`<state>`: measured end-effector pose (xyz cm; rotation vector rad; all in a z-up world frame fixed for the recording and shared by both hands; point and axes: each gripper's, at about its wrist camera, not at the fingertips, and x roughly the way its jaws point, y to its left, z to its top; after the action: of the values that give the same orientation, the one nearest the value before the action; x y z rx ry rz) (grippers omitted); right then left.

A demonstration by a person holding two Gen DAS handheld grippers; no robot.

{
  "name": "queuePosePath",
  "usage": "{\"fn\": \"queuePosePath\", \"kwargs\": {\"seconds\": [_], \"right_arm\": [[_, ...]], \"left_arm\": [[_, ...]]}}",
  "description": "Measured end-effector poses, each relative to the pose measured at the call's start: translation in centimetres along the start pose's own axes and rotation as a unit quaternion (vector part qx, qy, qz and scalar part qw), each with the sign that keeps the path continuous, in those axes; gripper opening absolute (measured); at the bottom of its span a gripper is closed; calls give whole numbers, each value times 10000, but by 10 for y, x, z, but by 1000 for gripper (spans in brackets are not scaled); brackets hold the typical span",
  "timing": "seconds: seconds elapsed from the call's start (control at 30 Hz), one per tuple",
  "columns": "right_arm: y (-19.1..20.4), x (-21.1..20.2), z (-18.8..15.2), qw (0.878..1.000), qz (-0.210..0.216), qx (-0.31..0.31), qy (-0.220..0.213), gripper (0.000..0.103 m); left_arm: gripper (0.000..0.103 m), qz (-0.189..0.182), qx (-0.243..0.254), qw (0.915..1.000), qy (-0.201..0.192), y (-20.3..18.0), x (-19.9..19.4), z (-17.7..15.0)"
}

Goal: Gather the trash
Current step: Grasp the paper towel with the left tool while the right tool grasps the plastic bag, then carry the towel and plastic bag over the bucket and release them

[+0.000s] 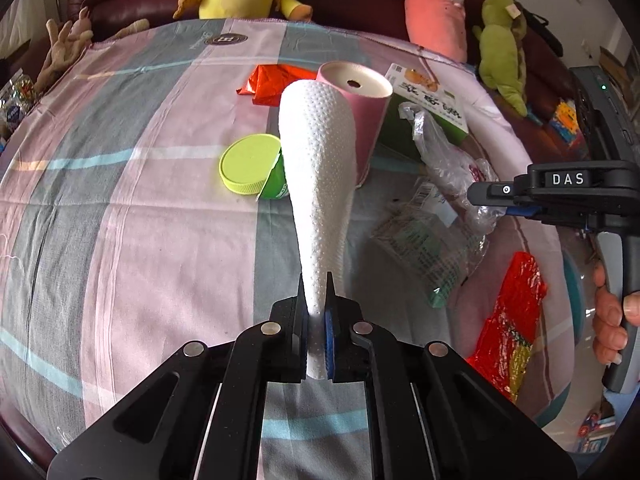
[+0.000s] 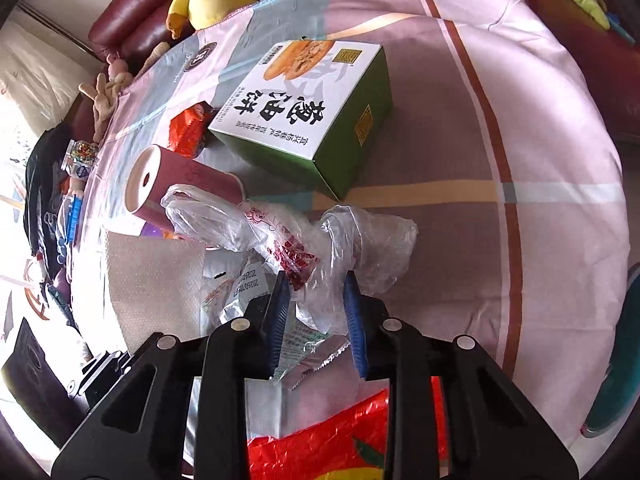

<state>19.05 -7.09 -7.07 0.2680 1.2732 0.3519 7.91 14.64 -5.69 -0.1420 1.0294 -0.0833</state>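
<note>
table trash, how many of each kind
paper towel: 1
red foil wrappers: 2
clear plastic bag: 1
printed clear wrapper: 1
green box: 1
pink cup: 1
green lid: 1
total: 8

I see a white dimpled paper towel (image 1: pixel 318 184) pinched at its lower end, standing up and flaring wide at the top. A crumpled clear plastic bag (image 2: pixel 320 236) with red print lies heaped on the striped cloth, over a clear green-printed wrapper (image 1: pixel 424 240). A pink paper cup (image 1: pixel 360 104) stands upside down beside a green biscuit box (image 2: pixel 316 108).
</note>
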Motion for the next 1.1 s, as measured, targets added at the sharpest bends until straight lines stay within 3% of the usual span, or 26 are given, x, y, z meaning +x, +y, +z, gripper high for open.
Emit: {"fn": "queuePosePath", "kwargs": {"seconds": [0.3,0.53,0.87,1.1], "right_arm": [[-20,-64,-26,9986,226,182,-440,26],[-63,-114,-54,9946,245,583,-826,26],[-157,-182,-100,9808,51,1344,-1411,27],[-227,-216,-135,9641,-36,1977,-1774,28]], "left_arm": [[7,-346,365,9981,-359,-43,-43,10],[7,-819,837,9925,-358,-103,-57,15],[7,-1438,1793,9732,-75,-220,-42,11],[7,-1602,2408,9572,105,-300,-26,4]]}}
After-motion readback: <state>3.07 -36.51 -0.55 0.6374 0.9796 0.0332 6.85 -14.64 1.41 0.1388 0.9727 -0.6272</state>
